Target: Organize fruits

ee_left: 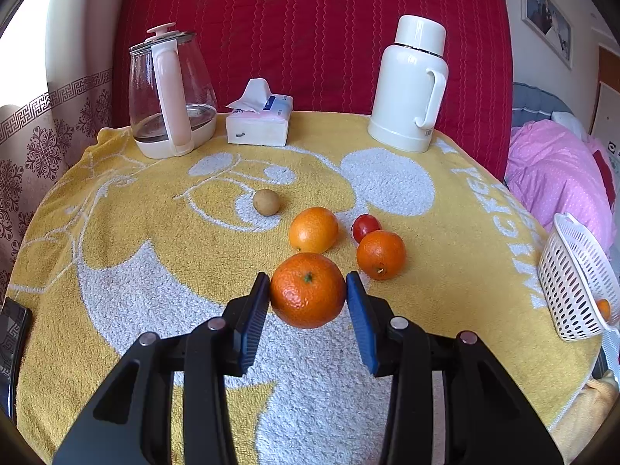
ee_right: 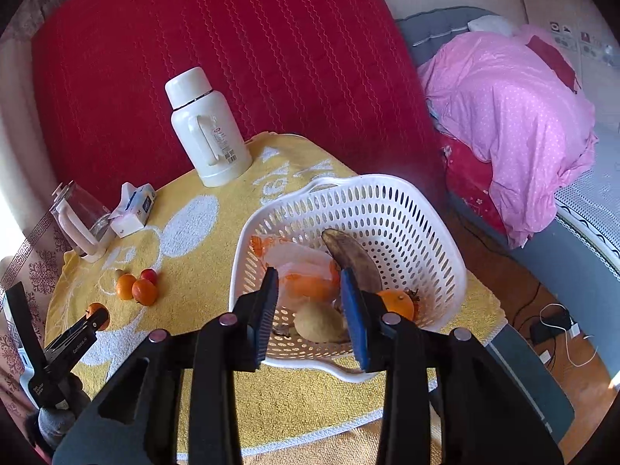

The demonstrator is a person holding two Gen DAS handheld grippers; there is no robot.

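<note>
On the yellow towel (ee_left: 116, 201) over the table, the left gripper (ee_left: 308, 294) pinches an orange (ee_left: 308, 290), likely just lifted. The right gripper (ee_right: 310, 310) hangs spread and empty above the white basket (ee_right: 426, 209). Round peel could roll free mid-carry, scattering the nearby fruit.

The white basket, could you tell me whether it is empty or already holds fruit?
Partly filled. The white basket holds a browned banana, an orange, a yellowish fruit and a plastic bag, with room left.

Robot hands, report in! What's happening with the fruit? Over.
Left gripper shut on orange. Right gripper open over basket, empty. Nothing blocking. Over.
</note>
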